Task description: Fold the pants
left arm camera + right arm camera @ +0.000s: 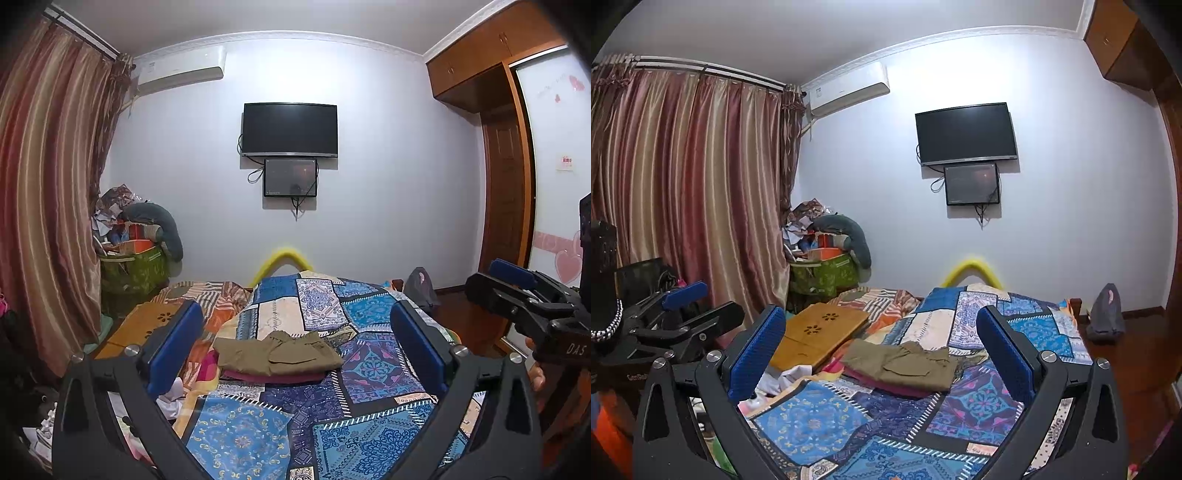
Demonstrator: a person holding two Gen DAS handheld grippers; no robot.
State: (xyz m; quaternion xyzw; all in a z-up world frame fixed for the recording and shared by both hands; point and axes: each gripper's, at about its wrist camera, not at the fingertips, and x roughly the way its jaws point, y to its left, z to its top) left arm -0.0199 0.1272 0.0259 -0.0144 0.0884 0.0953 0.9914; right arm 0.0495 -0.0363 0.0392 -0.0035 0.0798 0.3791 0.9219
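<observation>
The olive-green cotton pants (276,350) are lying folded into a flat, slightly rumpled rectangle, their long axis running from nine to three o'clock across the left wrist view, a cargo pocket flap facing up. They are resting on top of a folded maroon garment (273,377), whose edge is showing beneath their near side. Both are sitting on the blue patchwork quilt (373,365) covering the bed, a busy print of floral and geometric panels. At ten o'clock from the pants a pale wooden lap tray (816,338) with flower-shaped cut-outs is lying on the bed.

The left claw (295,347), with ribbed blue pads on black plastic arms, is hovering wide open and gripping nothing. The right claw (881,349) is likewise spread wide and empty.

On the pale wall at twelve o'clock a black flat television (290,129) is hanging, with striped reddish satin curtains (687,184) at the left.
</observation>
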